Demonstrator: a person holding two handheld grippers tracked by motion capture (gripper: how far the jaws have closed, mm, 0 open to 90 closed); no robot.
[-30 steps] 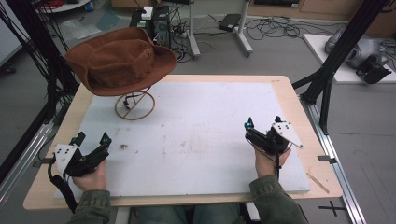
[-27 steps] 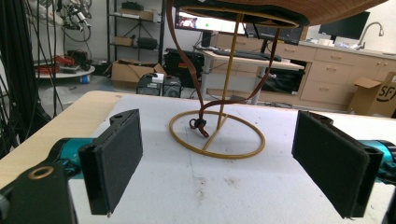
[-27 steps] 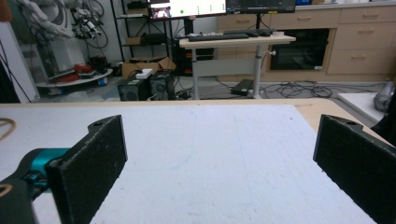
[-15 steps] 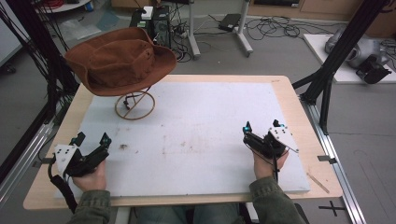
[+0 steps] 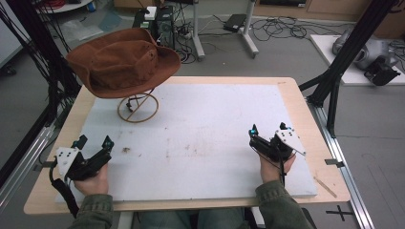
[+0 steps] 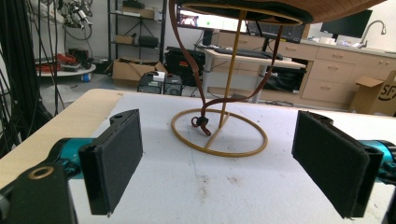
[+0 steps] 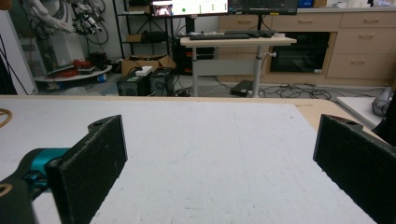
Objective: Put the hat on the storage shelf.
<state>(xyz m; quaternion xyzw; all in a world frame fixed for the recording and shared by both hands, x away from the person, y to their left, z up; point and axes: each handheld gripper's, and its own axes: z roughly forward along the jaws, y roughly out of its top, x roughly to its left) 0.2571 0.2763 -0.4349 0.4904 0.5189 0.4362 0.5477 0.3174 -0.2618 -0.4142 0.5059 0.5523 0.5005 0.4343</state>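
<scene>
- A brown suede wide-brimmed hat (image 5: 122,62) sits on top of a thin gold wire hat stand (image 5: 138,106), at the far left part of the white foam board (image 5: 200,138) that covers the pale wooden table (image 5: 296,102).
- The stand's round wire base ring (image 6: 219,133) lies flat on the white board, and a slim upright rod rises from it into the underside of the hat.
- In the left gripper view, the hat's brown leather chin cord (image 6: 201,93) hangs down in a loop from the brim and ends just above the board, inside the base ring.
- The left gripper (image 5: 93,143) rests near the front left edge of the board, well apart from the hat stand and pointing roughly towards it.
- Its two black padded jaws are spread wide, with nothing between them; in the left gripper view the base ring shows in the gap, farther off.
- The right gripper (image 5: 267,130) rests on the board towards the front right, far across from the hat stand.
- Its jaws are also spread wide and hold nothing; bare white board shows between them in the right gripper view.
- Each gripper is held in one of the person's hands, with olive-green sleeves (image 5: 279,210) coming in over the front edge of the table.
- A small dark speck (image 5: 126,150) lies on the board, just to the right of the left gripper.
</scene>
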